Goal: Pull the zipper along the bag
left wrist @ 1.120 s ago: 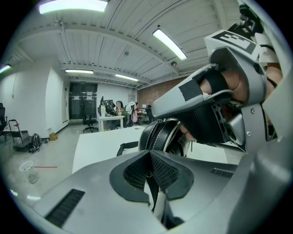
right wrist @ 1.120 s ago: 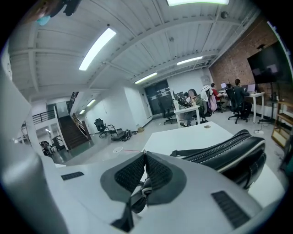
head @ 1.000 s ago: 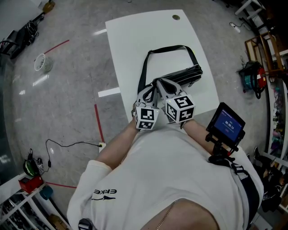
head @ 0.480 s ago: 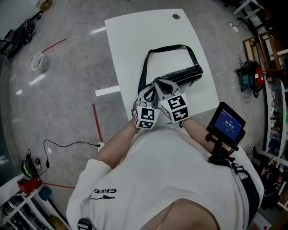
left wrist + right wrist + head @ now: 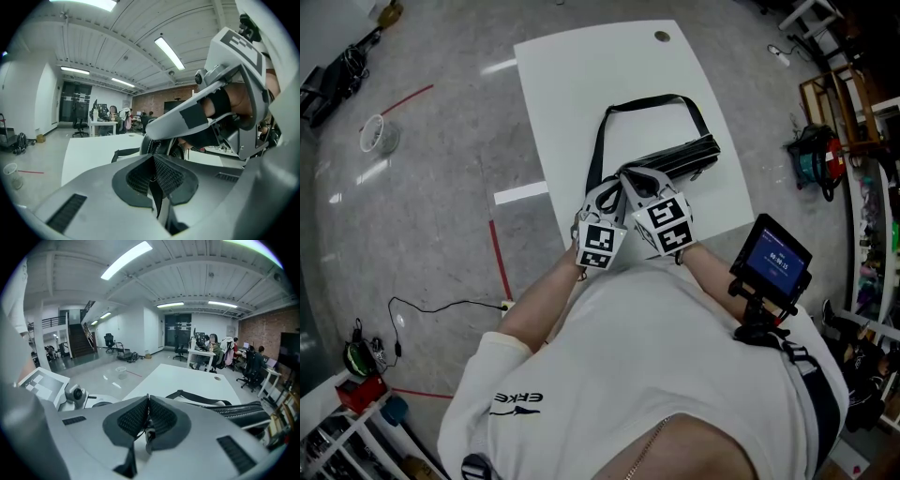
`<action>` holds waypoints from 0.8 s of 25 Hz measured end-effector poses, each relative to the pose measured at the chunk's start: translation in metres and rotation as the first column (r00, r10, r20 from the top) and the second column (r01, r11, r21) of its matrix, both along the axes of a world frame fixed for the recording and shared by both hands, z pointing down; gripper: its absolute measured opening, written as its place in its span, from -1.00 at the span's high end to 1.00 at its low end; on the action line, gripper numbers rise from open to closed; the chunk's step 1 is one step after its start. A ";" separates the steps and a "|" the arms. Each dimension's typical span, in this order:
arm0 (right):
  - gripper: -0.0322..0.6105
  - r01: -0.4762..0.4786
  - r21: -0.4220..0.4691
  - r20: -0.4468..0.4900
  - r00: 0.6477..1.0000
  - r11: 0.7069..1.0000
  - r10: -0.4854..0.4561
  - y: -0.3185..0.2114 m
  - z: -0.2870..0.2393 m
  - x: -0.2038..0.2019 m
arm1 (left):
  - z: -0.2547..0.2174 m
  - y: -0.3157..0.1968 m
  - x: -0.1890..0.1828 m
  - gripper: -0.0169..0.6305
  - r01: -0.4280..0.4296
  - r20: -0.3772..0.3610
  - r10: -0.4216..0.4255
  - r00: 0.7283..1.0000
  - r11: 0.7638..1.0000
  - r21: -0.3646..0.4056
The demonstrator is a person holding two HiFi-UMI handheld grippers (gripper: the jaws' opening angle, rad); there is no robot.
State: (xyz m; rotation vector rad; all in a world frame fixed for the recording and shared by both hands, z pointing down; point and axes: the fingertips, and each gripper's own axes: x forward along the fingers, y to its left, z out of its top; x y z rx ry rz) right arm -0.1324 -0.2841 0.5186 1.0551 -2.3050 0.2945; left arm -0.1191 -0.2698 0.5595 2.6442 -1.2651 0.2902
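A black bag (image 5: 680, 157) with a long strap (image 5: 649, 101) lies on the white table (image 5: 581, 75). Both grippers sit side by side at the bag's near left end. My left gripper (image 5: 606, 199) is shut, with a dark strip of the bag's edge (image 5: 154, 197) caught between its pads. My right gripper (image 5: 639, 180) is shut on the small metal zipper pull (image 5: 148, 428), which hangs between its pads. In the right gripper view the ribbed bag (image 5: 243, 411) and its strap (image 5: 197, 397) lie just beyond the jaws.
A dark screen on a stand (image 5: 773, 262) sits at the person's right side. The table has a round hole (image 5: 662, 37) at its far edge. Red tape (image 5: 495, 258), a cable (image 5: 441, 305) and a white basket (image 5: 379, 133) are on the floor to the left.
The right gripper has shifted a little to the left and rolled, so its marker cube shows another face. The left gripper and the bag have hardly moved.
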 end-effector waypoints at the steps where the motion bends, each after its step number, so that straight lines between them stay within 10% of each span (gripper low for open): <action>1: 0.87 0.004 0.007 -0.007 1.000 1.000 -0.004 -0.001 0.000 -0.001 | 0.001 0.000 0.000 0.94 0.001 -0.001 -0.001 1.000 1.000 0.000; 20: 0.62 0.010 0.027 0.011 1.000 1.000 -0.010 -0.008 0.000 0.011 | 0.006 -0.004 -0.001 0.94 0.016 0.008 -0.016 1.000 1.000 -0.023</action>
